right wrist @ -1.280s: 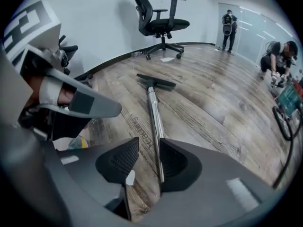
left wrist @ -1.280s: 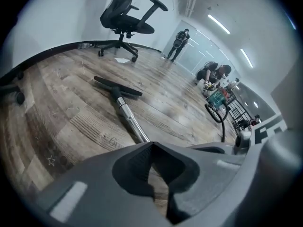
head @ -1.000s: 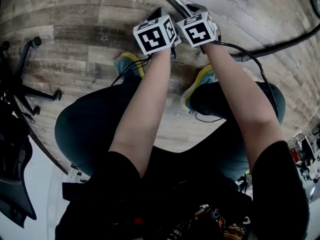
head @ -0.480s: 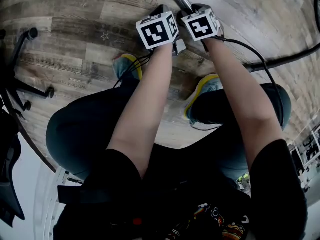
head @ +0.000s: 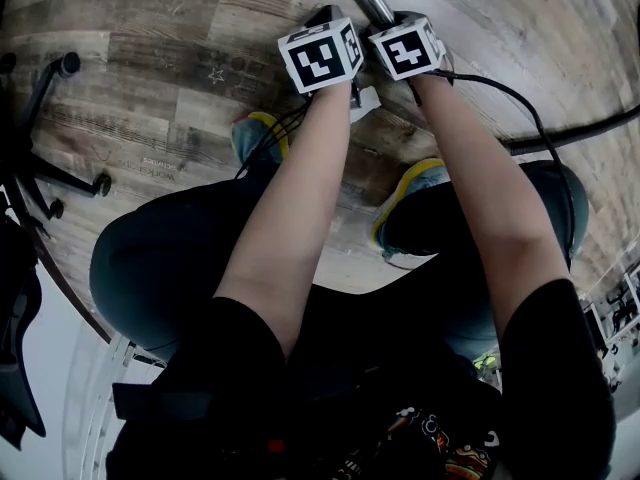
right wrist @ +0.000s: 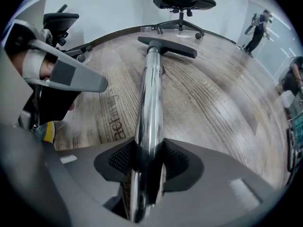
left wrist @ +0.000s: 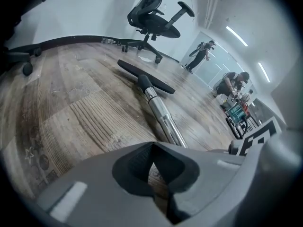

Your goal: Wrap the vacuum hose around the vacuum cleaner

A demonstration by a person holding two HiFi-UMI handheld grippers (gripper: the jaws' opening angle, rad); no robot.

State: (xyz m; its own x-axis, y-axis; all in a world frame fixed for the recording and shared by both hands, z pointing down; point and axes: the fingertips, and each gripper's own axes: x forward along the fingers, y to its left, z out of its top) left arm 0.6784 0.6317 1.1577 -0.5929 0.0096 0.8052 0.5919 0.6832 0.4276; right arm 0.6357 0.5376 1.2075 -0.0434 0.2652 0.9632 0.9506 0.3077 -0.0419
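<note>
Nearest your head camera, your own knees and forearms fill the frame and cover much of the wooden floor (head: 150,68), and the marker cubes hide both sets of jaws from above. Only the right gripper view shows your right tool (right wrist: 146,162) pinching the chrome vacuum wand (right wrist: 150,103), one pad on each side of the tube. Your left tool (left wrist: 152,163) is pressed together on nothing, with the wand passing just beside it on its right. From above, the wand is cut off by the top edge, and the black vacuum hose (head: 570,133) runs out of the right edge past your knee. Farther along, both gripper views show the flat floor nozzle (right wrist: 166,47) at the wand's end, then an office chair (right wrist: 182,4). The distant people are too small to describe.
</note>
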